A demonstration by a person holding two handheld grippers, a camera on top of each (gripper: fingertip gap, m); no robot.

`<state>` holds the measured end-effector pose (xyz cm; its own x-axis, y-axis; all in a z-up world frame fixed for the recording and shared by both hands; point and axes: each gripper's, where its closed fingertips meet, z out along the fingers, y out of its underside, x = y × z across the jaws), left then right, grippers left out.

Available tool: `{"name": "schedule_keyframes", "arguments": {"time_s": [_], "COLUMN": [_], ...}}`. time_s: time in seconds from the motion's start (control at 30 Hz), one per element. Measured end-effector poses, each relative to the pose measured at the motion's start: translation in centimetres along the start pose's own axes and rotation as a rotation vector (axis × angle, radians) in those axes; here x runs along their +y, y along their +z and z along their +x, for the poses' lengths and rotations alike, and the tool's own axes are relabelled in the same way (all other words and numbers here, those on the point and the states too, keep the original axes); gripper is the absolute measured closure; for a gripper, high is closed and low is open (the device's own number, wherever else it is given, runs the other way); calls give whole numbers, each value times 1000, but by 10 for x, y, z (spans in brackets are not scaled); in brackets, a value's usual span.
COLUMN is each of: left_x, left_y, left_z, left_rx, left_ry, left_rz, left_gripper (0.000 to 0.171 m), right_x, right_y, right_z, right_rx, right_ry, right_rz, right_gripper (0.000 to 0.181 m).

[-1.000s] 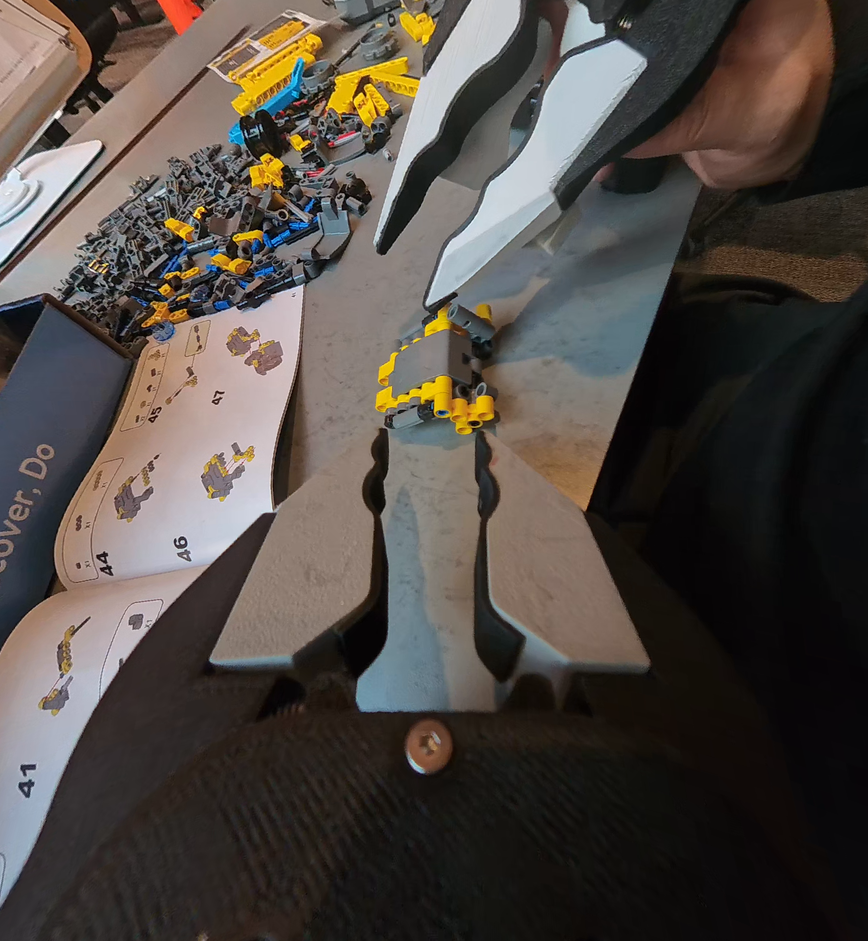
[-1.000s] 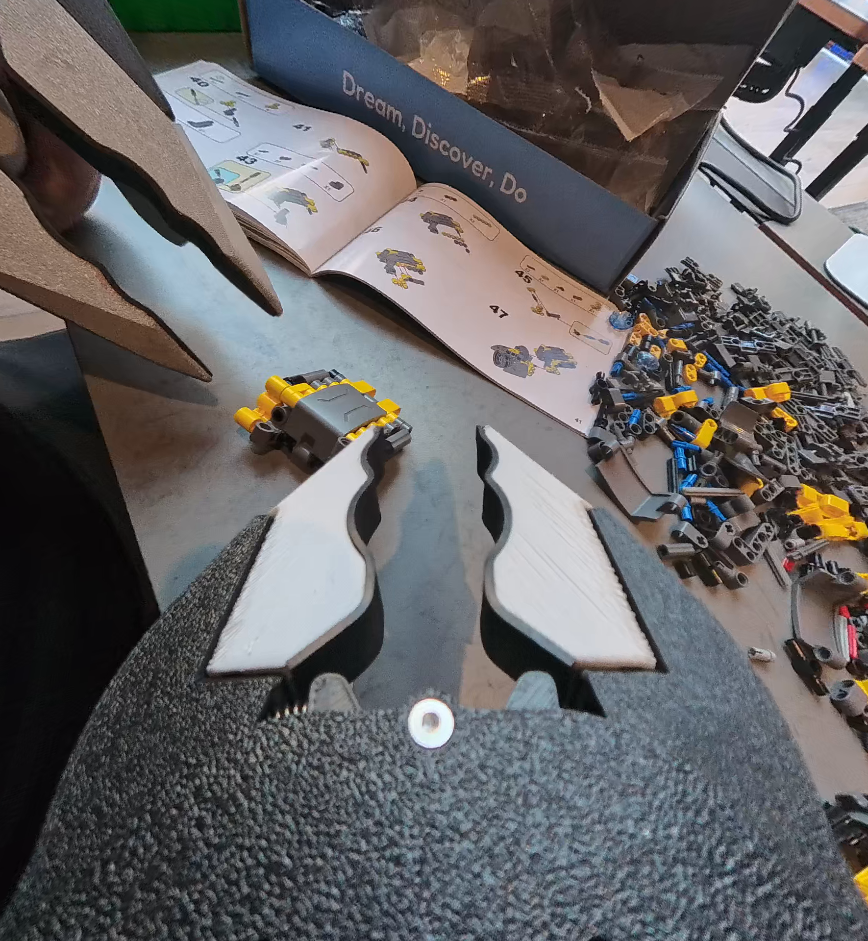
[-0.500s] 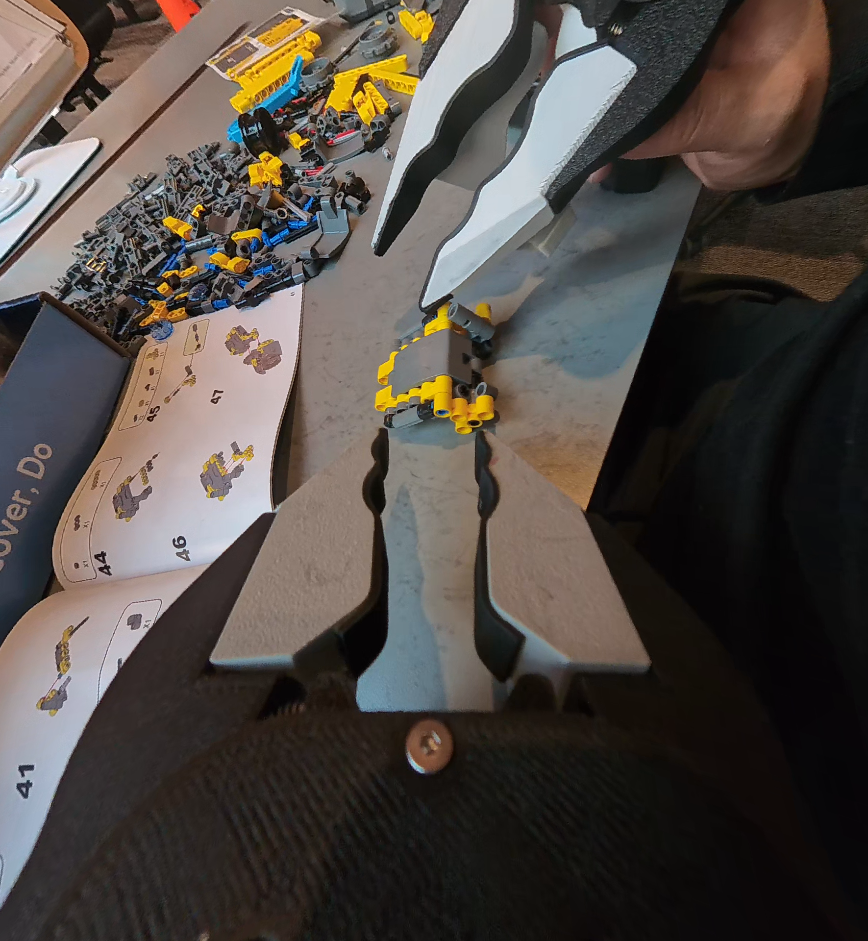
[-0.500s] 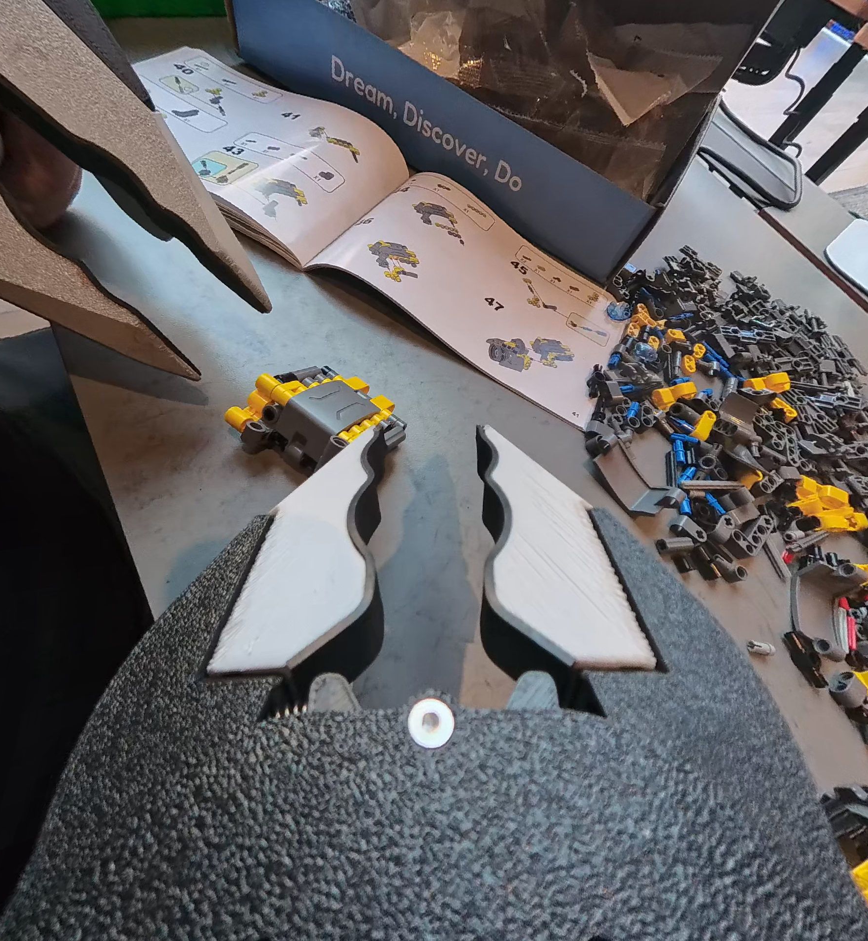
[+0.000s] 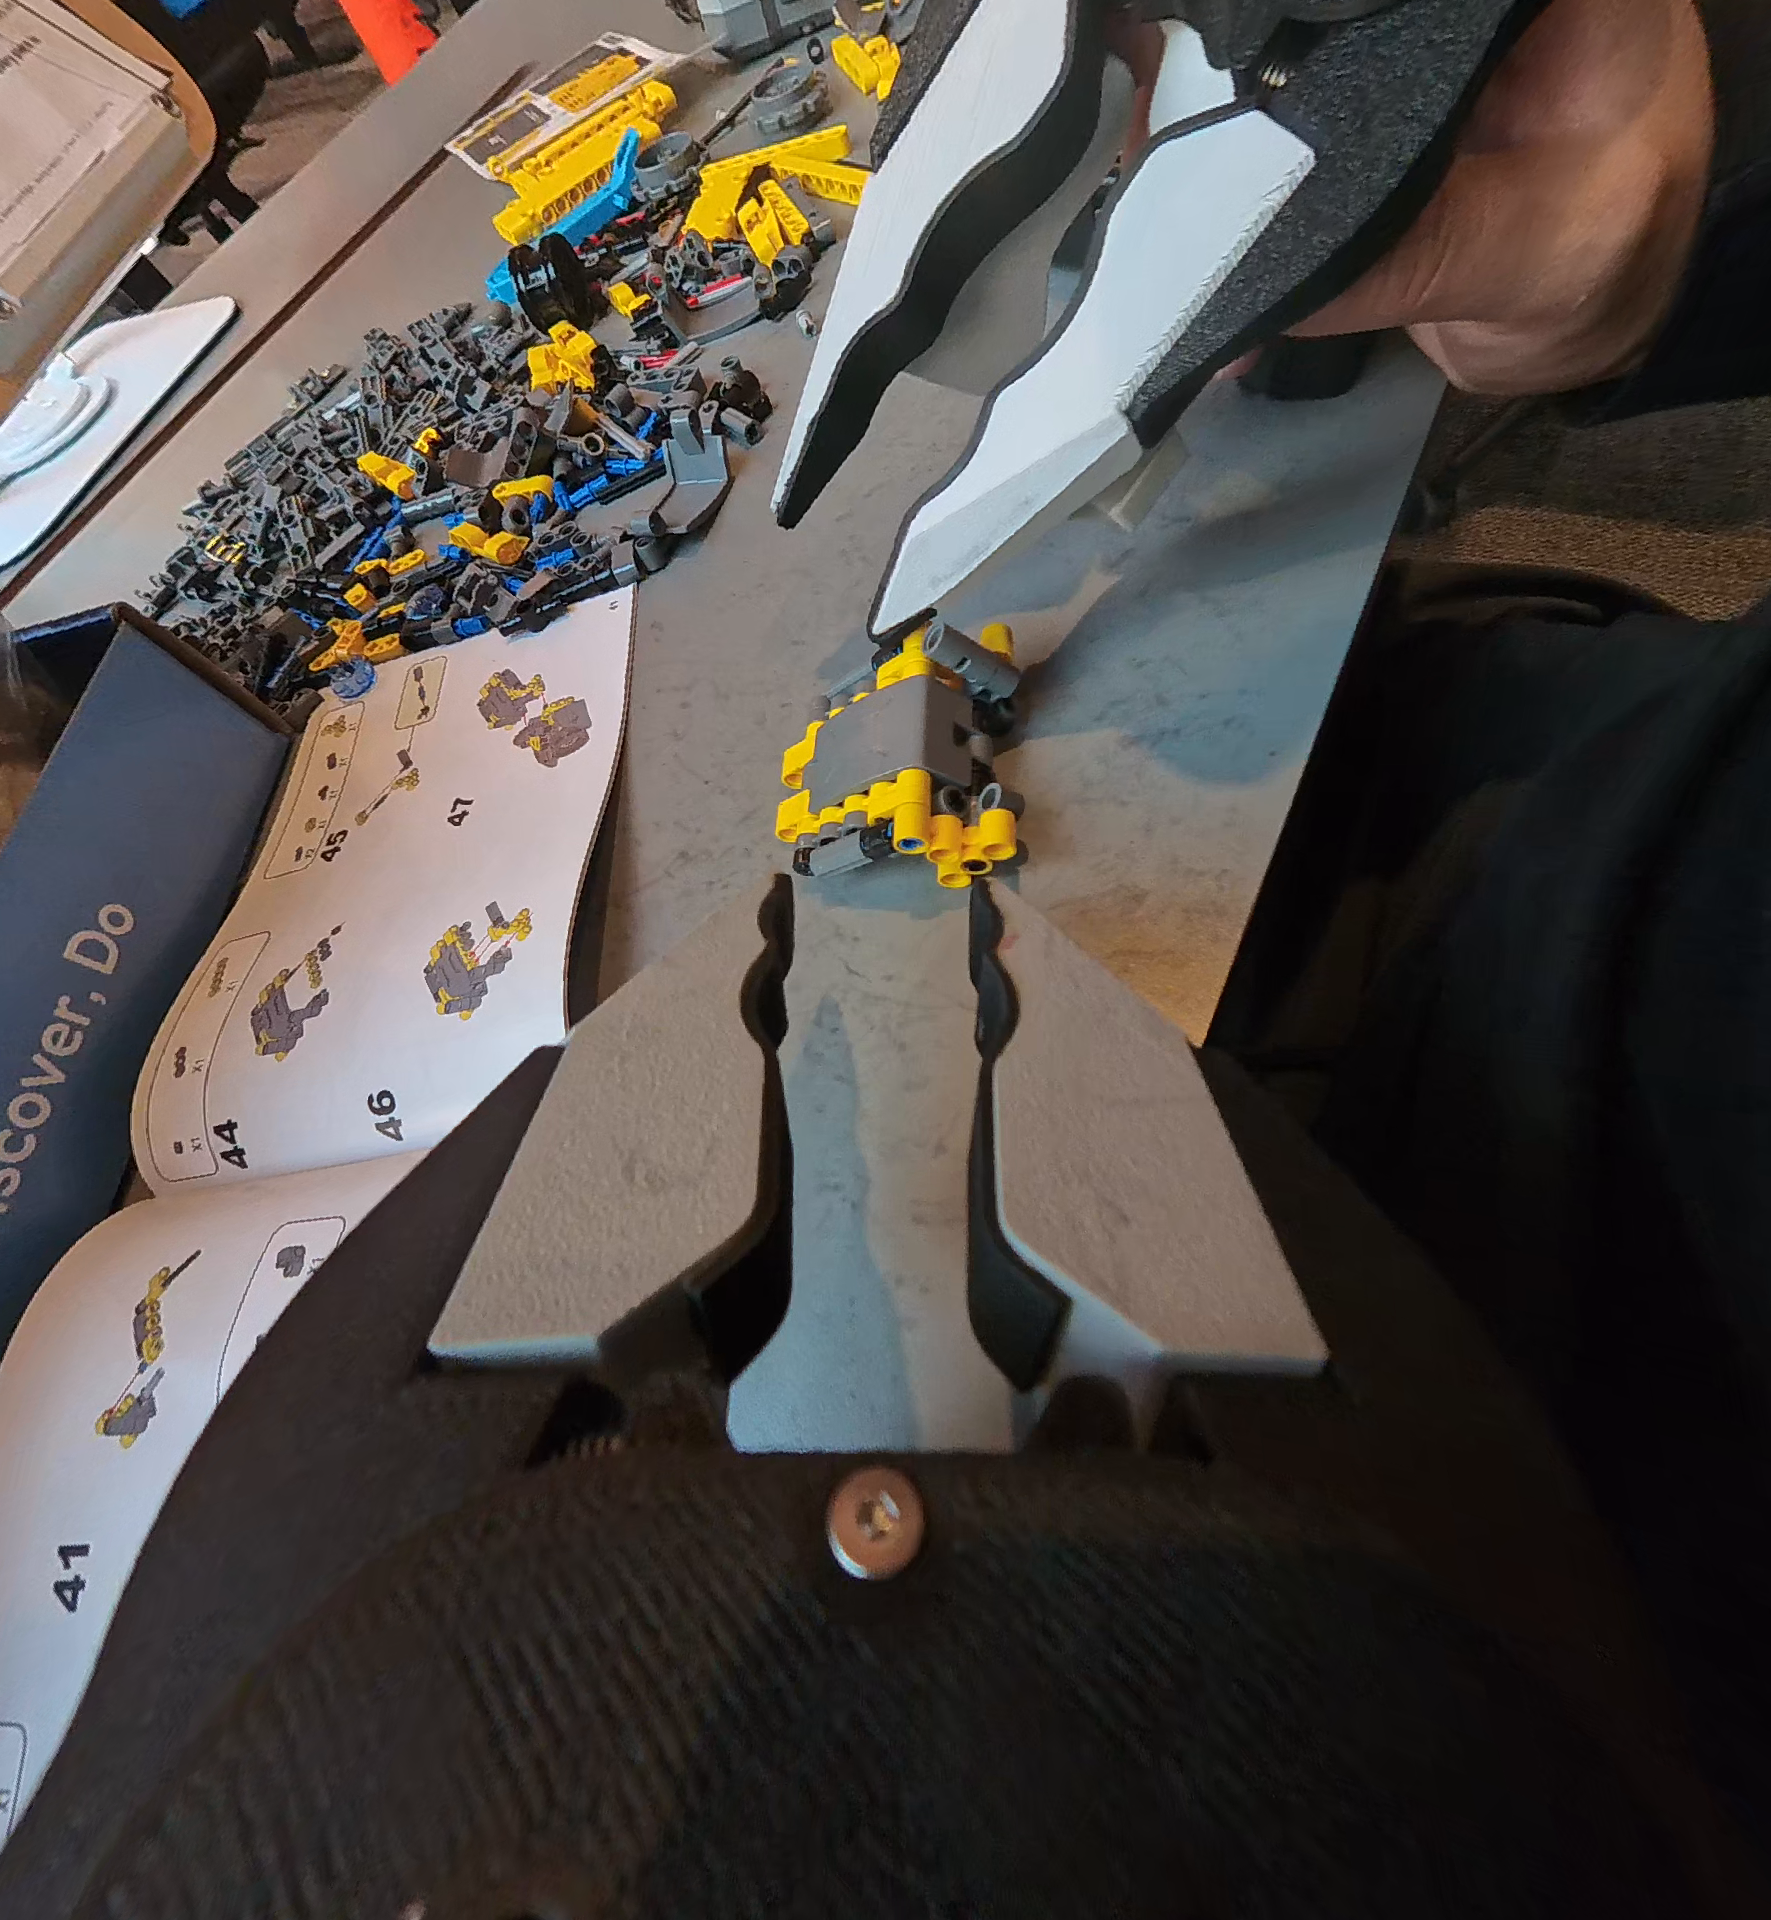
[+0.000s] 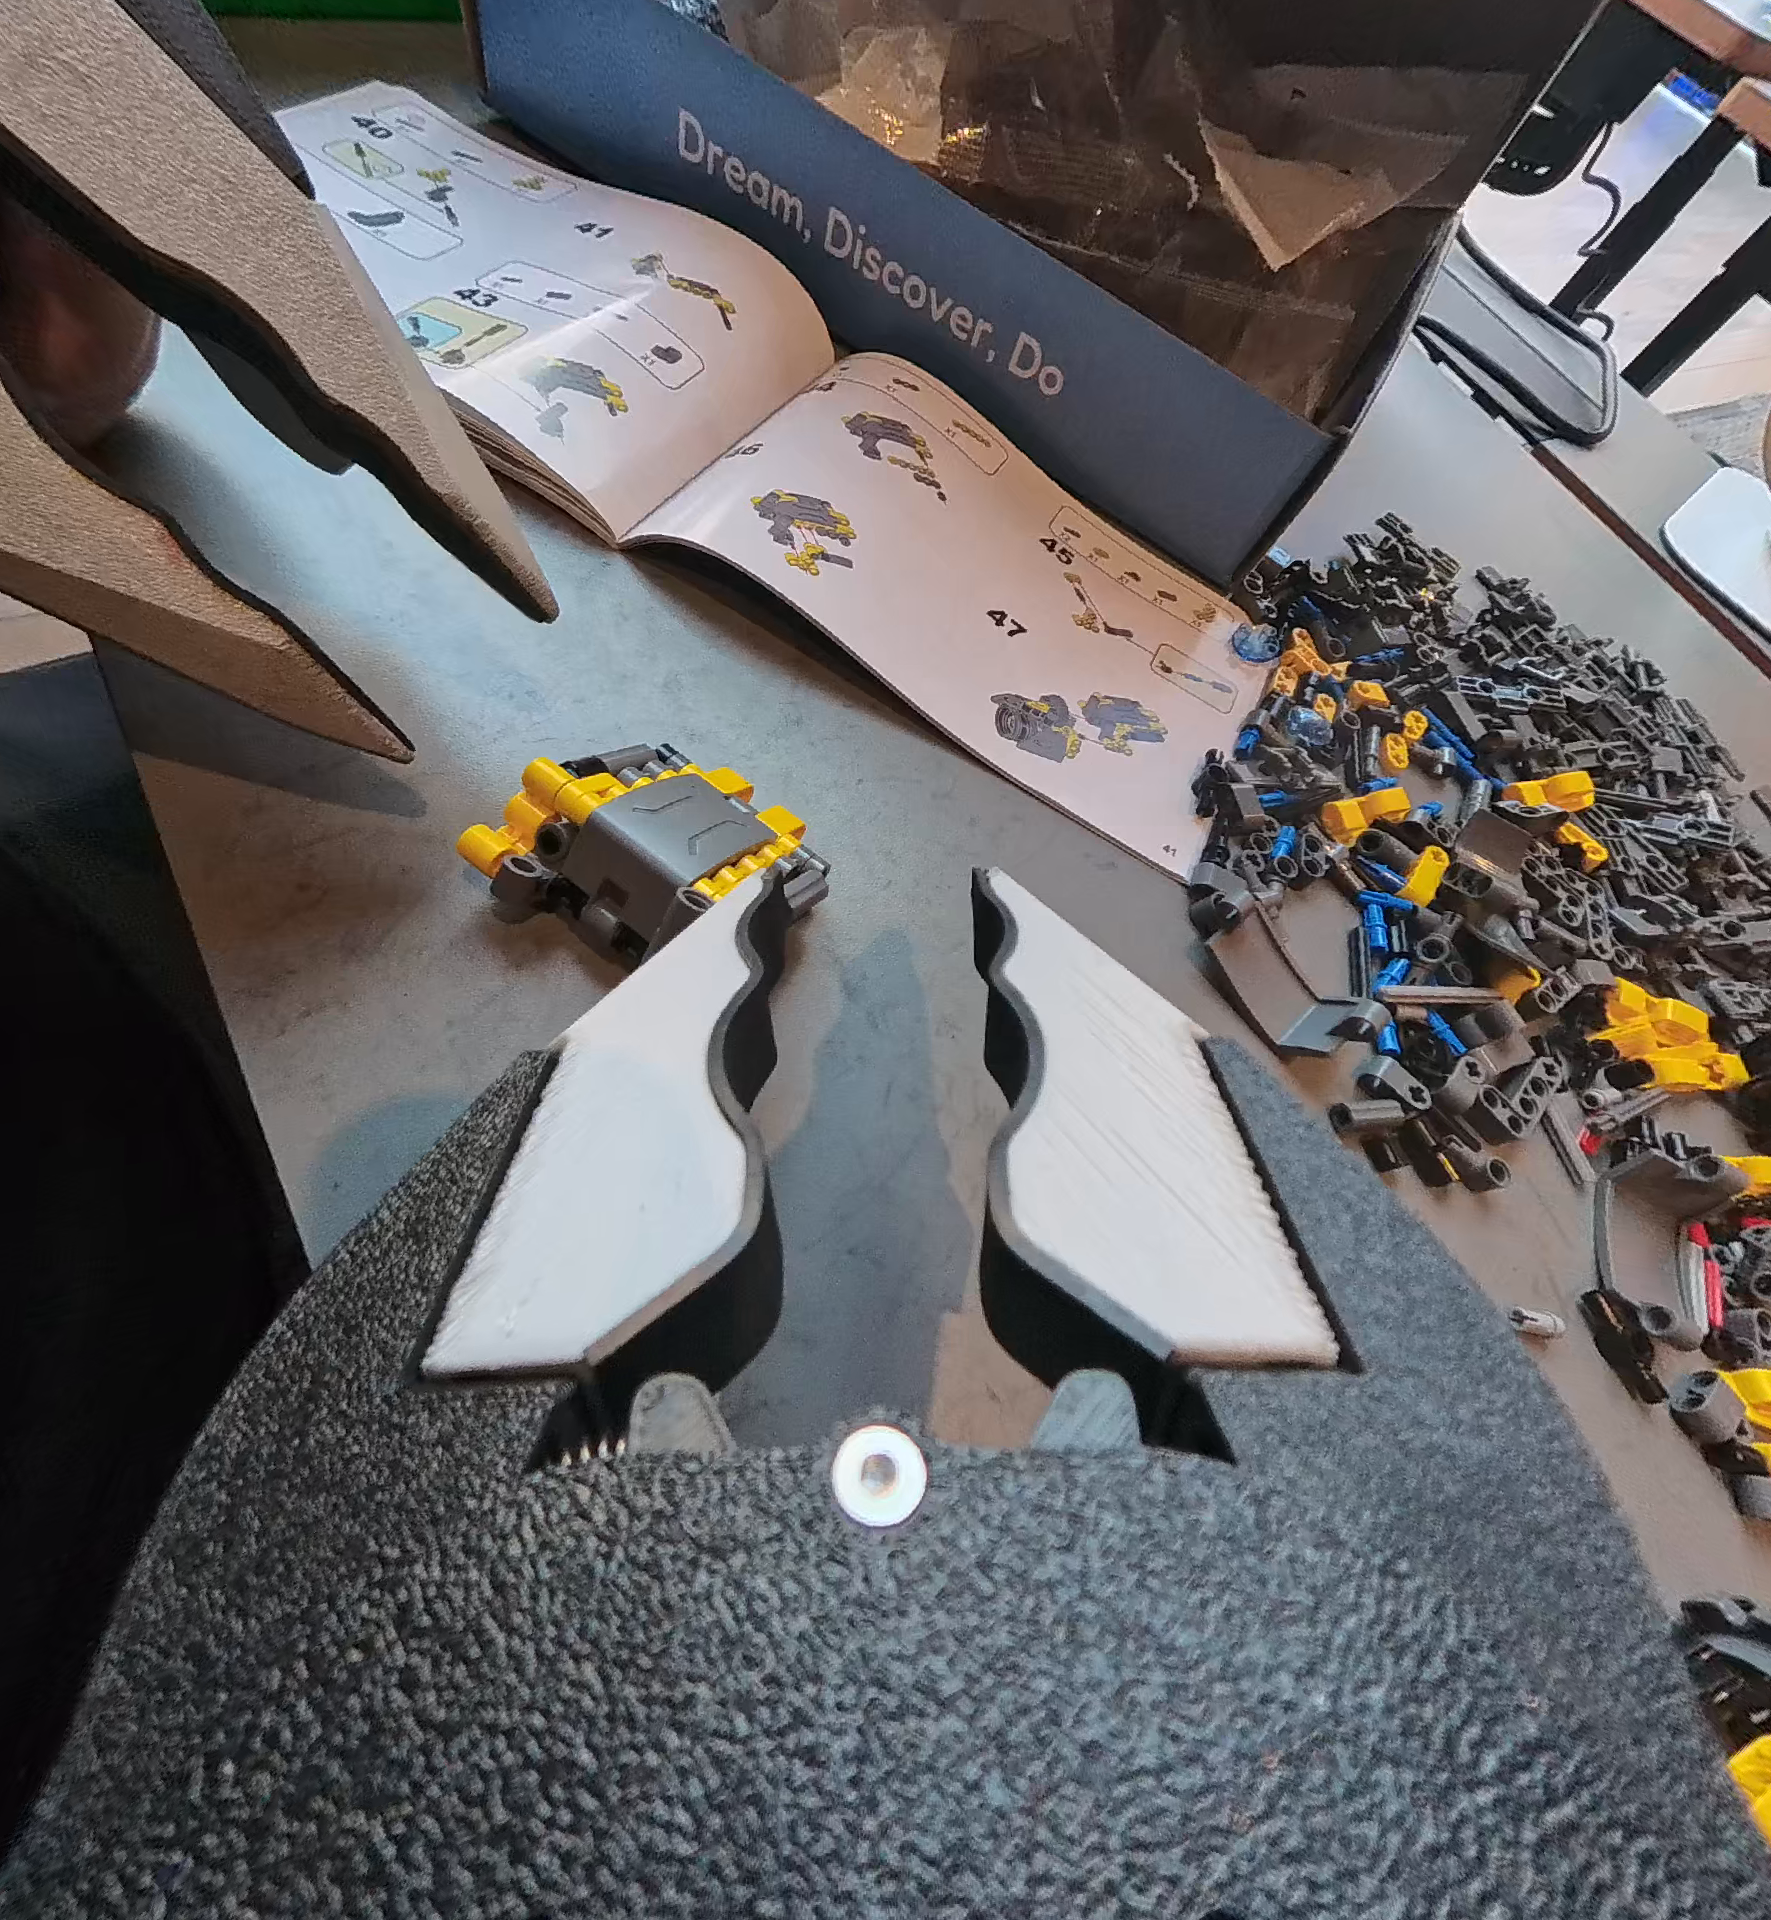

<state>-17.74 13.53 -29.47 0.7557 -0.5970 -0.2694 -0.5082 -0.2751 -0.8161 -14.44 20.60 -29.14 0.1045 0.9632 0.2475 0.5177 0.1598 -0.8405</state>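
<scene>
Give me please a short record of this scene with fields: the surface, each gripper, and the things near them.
surface: grey table
left gripper: open, empty, fingertips just short of the yellow and grey brick assembly
right gripper: open, empty, one fingertip at the far end of the assembly, contact unclear
assembly: lies on the table between the two grippers
instruction booklet: open, beside the assembly
dark blue box: behind the booklet
loose brick parts: a pile of grey, black, yellow and blue pieces
hand: holds the right gripper

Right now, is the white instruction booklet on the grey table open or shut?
Open. The white instruction booklet lies spread flat on the grey table, two printed pages facing up beside the dark blue cardboard box.
</scene>
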Motion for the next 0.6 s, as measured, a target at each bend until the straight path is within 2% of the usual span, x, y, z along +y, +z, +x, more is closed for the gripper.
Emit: {"name": "schedule_keyframes", "arguments": {"time_s": [0.23, 0.4, 0.53, 0.6], "left_x": [1, 5, 12, 13], "left_y": [0, 1, 3, 4], "left_z": [-4, -11, -10, -11], "left_rx": [-22, -71, -52, -52], "left_ry": [-16, -56, -131, -149], "left_rz": [-5, -28, -65, -66], "left_gripper": [141, 143, 148, 148], "right_x": [0, -2, -4, -4], "right_y": [1, -1, 3, 5], "right_z": [-4, -18, -27, -25], "right_rx": [-21, -109, -161, -150], "right_ry": [-17, -35, -36, -14], "right_rz": [-3, 10, 0, -6], "right_gripper": [146, 146, 159, 158]}}
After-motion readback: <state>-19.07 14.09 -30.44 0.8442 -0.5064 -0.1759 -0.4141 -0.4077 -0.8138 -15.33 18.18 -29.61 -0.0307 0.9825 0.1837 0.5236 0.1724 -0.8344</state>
